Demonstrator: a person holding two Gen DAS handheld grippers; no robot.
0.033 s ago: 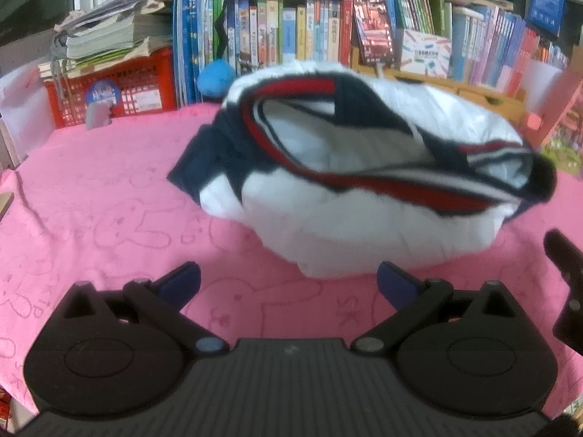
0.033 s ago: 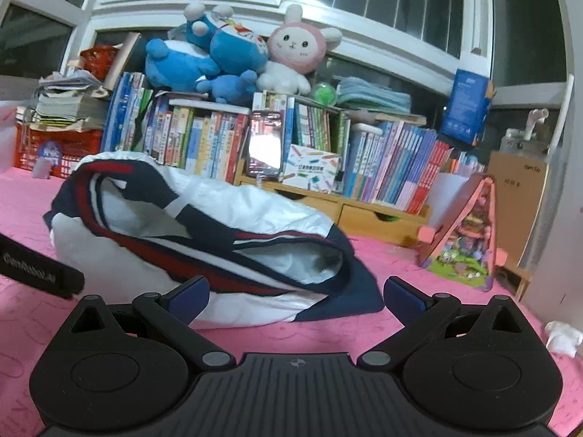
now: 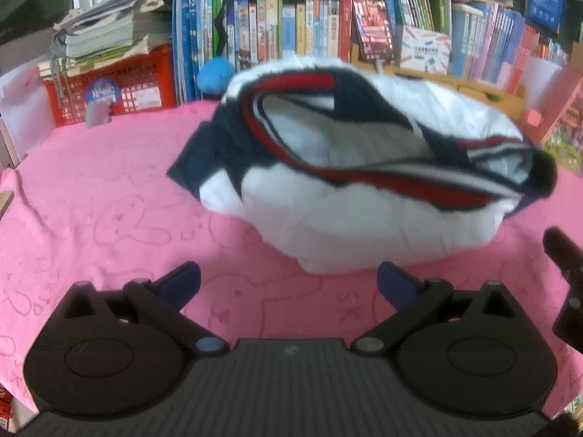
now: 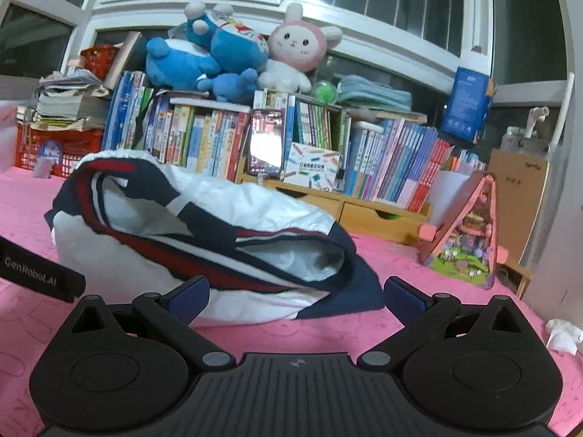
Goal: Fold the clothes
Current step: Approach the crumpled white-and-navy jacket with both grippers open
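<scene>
A white garment with navy and red striped trim (image 3: 368, 185) lies in a puffy, bunched heap on the pink cartoon-printed cloth (image 3: 91, 196) that covers the table, in front of a far row of upright books (image 4: 204, 142). The left gripper (image 3: 288, 282) sits on the near side of the garment with its fingers spread and nothing between them. The right gripper (image 4: 297, 293), just before the garment's near right edge, is likewise spread wide and empty.

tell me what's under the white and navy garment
The garment lies bunched on the pink cloth, which shows all around it. Anything beneath the heap is covered and cannot be seen. Both grippers are open and apart from it.
</scene>
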